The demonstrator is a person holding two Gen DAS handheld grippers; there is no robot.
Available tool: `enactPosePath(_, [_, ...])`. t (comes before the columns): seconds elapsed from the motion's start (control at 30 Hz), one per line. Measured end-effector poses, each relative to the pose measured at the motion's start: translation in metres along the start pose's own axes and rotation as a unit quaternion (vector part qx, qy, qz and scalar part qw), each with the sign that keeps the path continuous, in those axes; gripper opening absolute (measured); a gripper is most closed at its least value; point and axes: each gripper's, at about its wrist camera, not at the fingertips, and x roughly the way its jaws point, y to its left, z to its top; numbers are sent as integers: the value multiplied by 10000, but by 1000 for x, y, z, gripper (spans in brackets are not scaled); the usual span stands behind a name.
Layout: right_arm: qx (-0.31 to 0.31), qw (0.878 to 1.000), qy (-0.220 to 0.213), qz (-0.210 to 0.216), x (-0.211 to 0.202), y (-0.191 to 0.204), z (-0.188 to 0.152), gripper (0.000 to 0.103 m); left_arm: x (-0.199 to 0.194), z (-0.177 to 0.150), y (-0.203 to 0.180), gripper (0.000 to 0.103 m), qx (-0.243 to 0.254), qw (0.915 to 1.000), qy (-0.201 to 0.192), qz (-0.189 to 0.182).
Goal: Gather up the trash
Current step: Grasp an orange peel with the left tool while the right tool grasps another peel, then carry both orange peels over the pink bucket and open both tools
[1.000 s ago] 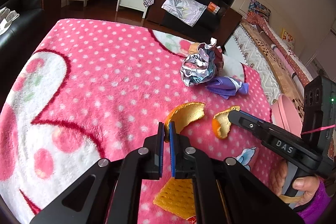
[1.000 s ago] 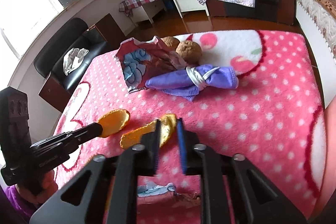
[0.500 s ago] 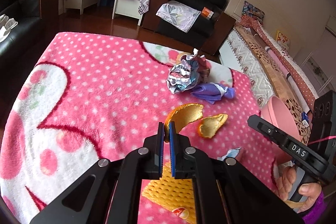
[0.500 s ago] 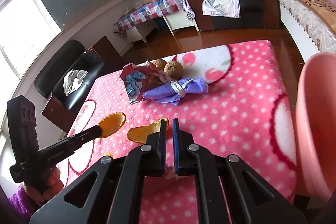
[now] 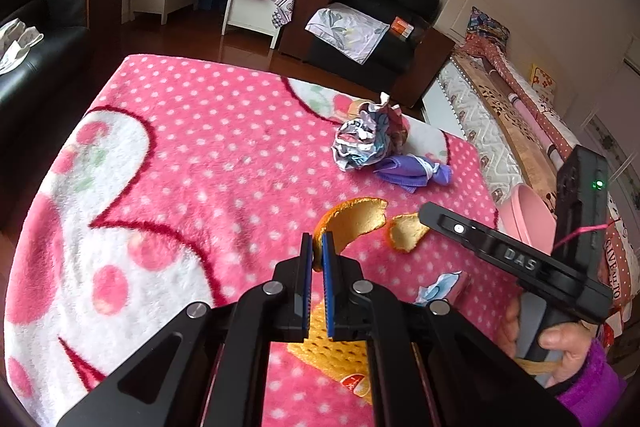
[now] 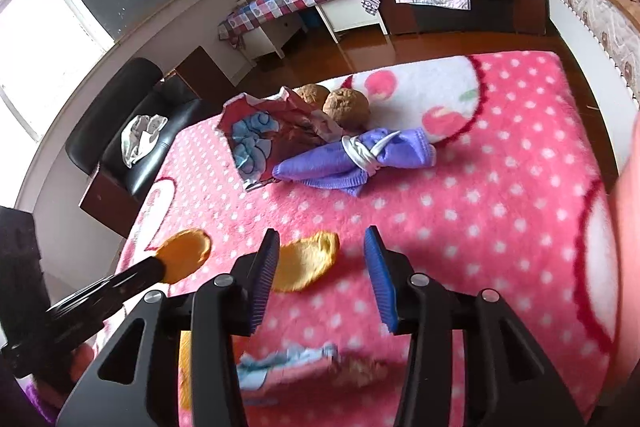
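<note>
Left wrist view: left gripper (image 5: 317,253) was clamped tight on an orange peel (image 5: 352,221), pinching its near edge, prob. so the curved piece lifted clear of the pink blanket (image 5: 200,155). Peel's long axis ran from the pads up and away toward the purple cloth (image 5: 412,173). Right gripper (image 6: 320,257) was opening, nothing held; a second peel (image 6: 306,261) lay flat on the blanket between its jaws, nearer than the cloth, long axis crosswise to them.

Bare blanket (image 5: 192,155) left (wrapper (image 5: 362,141), cloth (image 5: 412,173) crowd far right).
</note>
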Motion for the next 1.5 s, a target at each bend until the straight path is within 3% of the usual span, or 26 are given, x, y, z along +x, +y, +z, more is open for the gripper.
enactPosePath(0.07, [-24,10000,50,-8,7,1,2,44,1,0,3,4,-32,10000,12,-1])
enactPosePath(0.17, [-50,9998,139,-103,14,3,1,18,2,0,5,4,-59,10000,25,-12])
enactPosePath(0.3, [-45,9999,59,-110,7,2,-4,9,2,0,5,4,-54,10000,16,-36])
enactPosePath(0.73, [253,9960,-812,-274,-76,-16,-10,8,-8,7,-26,4,230,9994,-116,-235])
enactPosePath(1.1, [892,9832,-1390,-780,-142,-70,-23,8,-9,9,-101,4,887,9938,-131,-654])
enactPosePath(1.5, [1341,9595,-1981,-1488,-203,-129,-45,8,-2,0,-186,4,1545,9836,-29,-929])
